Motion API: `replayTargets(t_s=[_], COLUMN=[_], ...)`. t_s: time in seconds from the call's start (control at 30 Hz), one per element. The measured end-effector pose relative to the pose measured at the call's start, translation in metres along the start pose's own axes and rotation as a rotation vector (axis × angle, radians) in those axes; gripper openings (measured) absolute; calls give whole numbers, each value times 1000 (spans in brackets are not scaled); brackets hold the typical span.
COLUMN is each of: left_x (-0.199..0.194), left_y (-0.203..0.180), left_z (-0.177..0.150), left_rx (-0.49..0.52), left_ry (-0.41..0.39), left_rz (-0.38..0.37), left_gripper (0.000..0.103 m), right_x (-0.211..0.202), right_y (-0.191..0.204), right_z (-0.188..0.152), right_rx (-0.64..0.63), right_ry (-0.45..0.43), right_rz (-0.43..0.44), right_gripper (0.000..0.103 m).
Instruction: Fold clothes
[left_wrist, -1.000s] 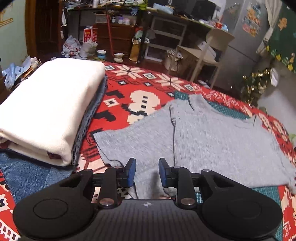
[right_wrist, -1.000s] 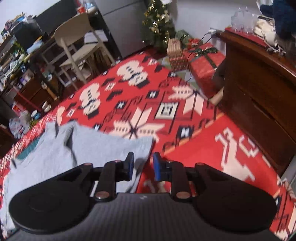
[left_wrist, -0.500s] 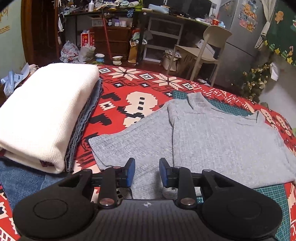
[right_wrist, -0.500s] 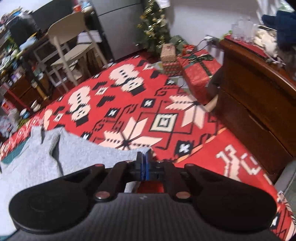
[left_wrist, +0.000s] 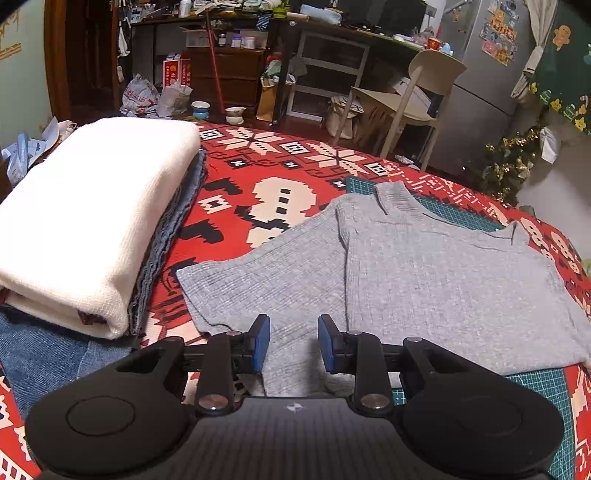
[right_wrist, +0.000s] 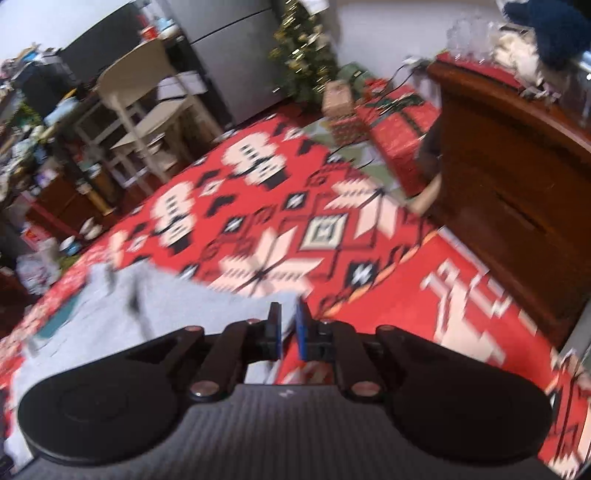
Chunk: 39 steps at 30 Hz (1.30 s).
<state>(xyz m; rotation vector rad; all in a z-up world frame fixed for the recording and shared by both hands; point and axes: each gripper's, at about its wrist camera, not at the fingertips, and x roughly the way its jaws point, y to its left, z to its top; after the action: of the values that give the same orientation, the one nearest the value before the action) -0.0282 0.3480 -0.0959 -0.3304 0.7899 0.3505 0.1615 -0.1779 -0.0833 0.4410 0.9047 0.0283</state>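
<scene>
A grey knit sweater (left_wrist: 406, 266) lies flat on the red patterned blanket (left_wrist: 258, 173), collar away from me, one sleeve spread toward the left. My left gripper (left_wrist: 293, 343) is open, its blue pads just above the sweater's near hem. In the blurred right wrist view the same sweater (right_wrist: 155, 306) lies at lower left. My right gripper (right_wrist: 289, 330) sits at the sweater's corner with only a narrow gap between its pads; no cloth shows clearly between them.
A folded white garment (left_wrist: 88, 210) lies on a stack of blue clothes (left_wrist: 170, 236) at left. A green cutting mat (left_wrist: 458, 214) lies under the sweater. A wooden dresser (right_wrist: 517, 177), wrapped gift boxes (right_wrist: 395, 122) and a chair (right_wrist: 147, 110) stand beyond the blanket.
My right gripper closed at the sweater's corner, then parted slightly, and its view swung with blur. My left gripper stayed open and rose a little over the hem.
</scene>
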Motion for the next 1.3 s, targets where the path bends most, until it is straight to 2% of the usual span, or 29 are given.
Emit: replayTargets(t_s=[0.03, 0.1, 0.2, 0.4, 0.47, 0.5, 0.53, 0.67, 0.77, 1.0, 1.07, 1.13, 1.2, 1.3], left_x=[-1, -3, -9, -16, -17, -18, -18, -18, -16, -11, -11, -12, -12, -13], left_y=[-1, -2, 0, 15, 17, 15, 12, 0, -1, 20, 22, 24, 26, 32], left_z=[0, -2, -2, -3, -3, -3, -3, -6, -8, -8, -7, -7, -6, -5], left_rx=[5, 11, -1, -101, -114, -95, -71, 3, 27, -89, -101, -114, -129, -164], left_ry=[-1, -6, -18, -23, -21, -28, -35, -34, -18, 11, 11, 8, 4, -6], left_rz=[-3, -7, -11, -29, -41, -37, -29, -24, 19, 32, 41, 40, 32, 18], left_gripper=[28, 28, 28, 28, 28, 28, 28, 28, 28, 28, 28, 28, 30, 34], right_x=[-5, -12, -13, -10, -4, -2, -4, -13, -12, -11, -12, -16, -19, -27], right_y=[3, 8, 16, 23, 22, 21, 20, 14, 7, 16, 14, 13, 14, 20], right_z=[-3, -14, -31, -44, -45, -47, -48, -51, -54, -55, -54, -52, -50, -48], right_rx=[0, 0, -15, -3, 12, 10, 10, 17, 35, -34, -24, -35, -57, -90], right_ry=[16, 47, 111, 163, 190, 201, 198, 179, 196, 194, 194, 177, 155, 116], right_rz=[21, 49, 71, 80, 81, 75, 67, 38, 34, -2, -3, -23, -45, -23], right_gripper=[19, 25, 25, 25, 20, 4, 2, 2, 2, 3, 8, 17, 19, 36])
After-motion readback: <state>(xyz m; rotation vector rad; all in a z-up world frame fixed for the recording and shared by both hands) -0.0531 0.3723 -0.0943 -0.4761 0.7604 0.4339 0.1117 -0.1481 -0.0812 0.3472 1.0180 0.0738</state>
